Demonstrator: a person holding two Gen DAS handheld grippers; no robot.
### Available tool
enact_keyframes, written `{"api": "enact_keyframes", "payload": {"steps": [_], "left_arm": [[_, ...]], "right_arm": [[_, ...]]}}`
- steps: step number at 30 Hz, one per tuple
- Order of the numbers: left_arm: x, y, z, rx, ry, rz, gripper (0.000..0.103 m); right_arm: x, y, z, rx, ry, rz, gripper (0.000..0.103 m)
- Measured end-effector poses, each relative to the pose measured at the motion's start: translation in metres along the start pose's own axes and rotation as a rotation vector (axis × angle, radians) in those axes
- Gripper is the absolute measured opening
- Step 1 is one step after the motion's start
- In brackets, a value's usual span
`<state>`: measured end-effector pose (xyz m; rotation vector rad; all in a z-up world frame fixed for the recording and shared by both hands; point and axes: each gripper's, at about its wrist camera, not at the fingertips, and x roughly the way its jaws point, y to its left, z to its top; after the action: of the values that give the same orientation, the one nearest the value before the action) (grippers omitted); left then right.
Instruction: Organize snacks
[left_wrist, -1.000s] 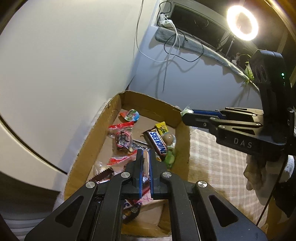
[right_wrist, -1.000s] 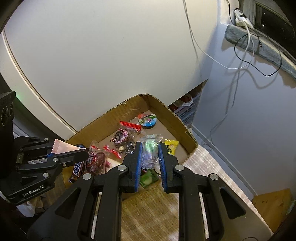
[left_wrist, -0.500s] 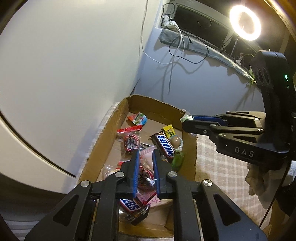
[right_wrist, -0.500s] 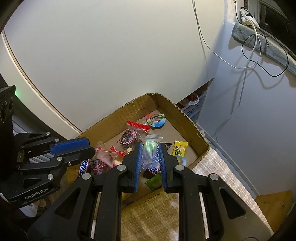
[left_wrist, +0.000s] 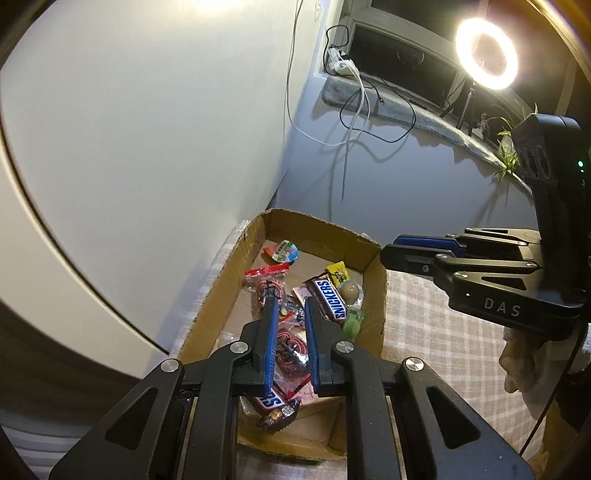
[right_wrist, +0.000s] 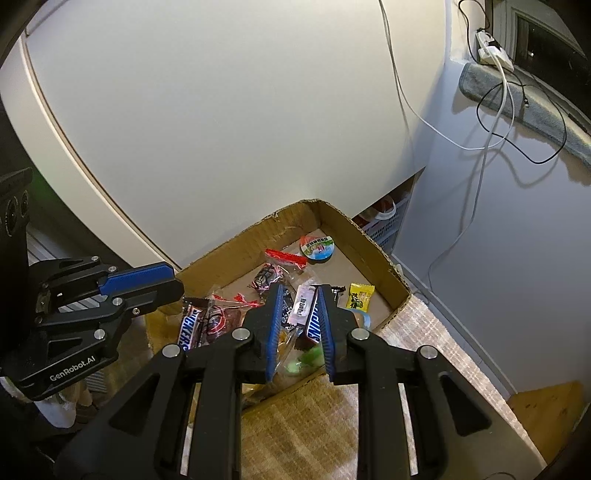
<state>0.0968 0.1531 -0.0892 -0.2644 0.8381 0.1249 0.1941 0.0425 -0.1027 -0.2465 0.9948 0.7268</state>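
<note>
A shallow cardboard box (left_wrist: 373, 306) (right_wrist: 384, 258) holds several snacks: a Snickers bar (left_wrist: 329, 293), a second Snickers bar (right_wrist: 190, 325), a round jelly cup (left_wrist: 285, 252) (right_wrist: 317, 246), a yellow candy (left_wrist: 338, 272) (right_wrist: 360, 295), red-printed clear packets (left_wrist: 269, 290) (right_wrist: 266, 276) and a green packet (left_wrist: 352, 323) (right_wrist: 304, 360). My left gripper (left_wrist: 290, 301) hovers open and empty over the box's middle. My right gripper (right_wrist: 298, 290) is open and empty above the box's near edge; it also shows from the side in the left wrist view (left_wrist: 402, 251).
The box sits on a checked cloth (left_wrist: 443, 339) against a white panel (right_wrist: 221, 110). White and black cables (left_wrist: 354, 110) hang from a power strip on the window ledge. A lit ring light (left_wrist: 485, 53) stands at the back right.
My left gripper opened and let go of a pink packet into the box. My right gripper opened and released the clear green packet, which dropped into the box. Both rose slightly.
</note>
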Motion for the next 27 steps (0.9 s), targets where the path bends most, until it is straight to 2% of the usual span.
{"api": "enact_keyframes", "payload": {"steps": [2,3,6,8,9,11,14,15,16,17,21,27], "left_arm": [[-0.004,-0.001,0.0,0.003,-0.008,0.006,0.016],[-0.007,-0.002,-0.001,0.004,-0.013,0.009,0.017],[-0.014,-0.002,-0.002,0.001,-0.023,0.015,0.017],[-0.018,-0.004,-0.003,0.006,-0.023,0.022,0.021],[-0.02,-0.005,-0.004,0.009,-0.027,0.028,0.027],[-0.025,-0.006,-0.004,0.008,-0.035,0.034,0.035],[-0.032,-0.009,-0.004,-0.002,-0.044,0.042,0.05],[-0.035,-0.01,-0.004,-0.008,-0.047,0.046,0.058],[-0.038,-0.011,-0.005,-0.011,-0.046,0.054,0.066],[-0.04,-0.013,-0.005,-0.009,-0.044,0.064,0.069],[-0.051,-0.022,-0.009,0.012,-0.065,0.115,0.08],[-0.063,-0.029,-0.014,0.003,-0.07,0.143,0.08]], "right_arm": [[-0.008,0.001,-0.001,0.005,-0.015,-0.001,0.035],[-0.012,0.001,-0.002,0.006,-0.022,-0.002,0.038],[-0.024,0.002,-0.005,0.014,-0.04,-0.003,0.04],[-0.029,0.001,-0.006,0.022,-0.048,-0.004,0.041],[-0.034,0.001,-0.007,0.03,-0.052,-0.006,0.044],[-0.04,0.0,-0.009,0.039,-0.062,-0.01,0.062],[-0.052,-0.001,-0.014,0.052,-0.085,-0.016,0.071],[-0.055,-0.001,-0.016,0.058,-0.089,-0.024,0.073],[-0.058,-0.002,-0.017,0.064,-0.09,-0.03,0.078],[-0.061,-0.002,-0.02,0.071,-0.091,-0.035,0.083],[-0.074,-0.007,-0.031,0.102,-0.098,-0.049,0.088],[-0.087,-0.017,-0.046,0.158,-0.104,-0.074,0.091]]}}
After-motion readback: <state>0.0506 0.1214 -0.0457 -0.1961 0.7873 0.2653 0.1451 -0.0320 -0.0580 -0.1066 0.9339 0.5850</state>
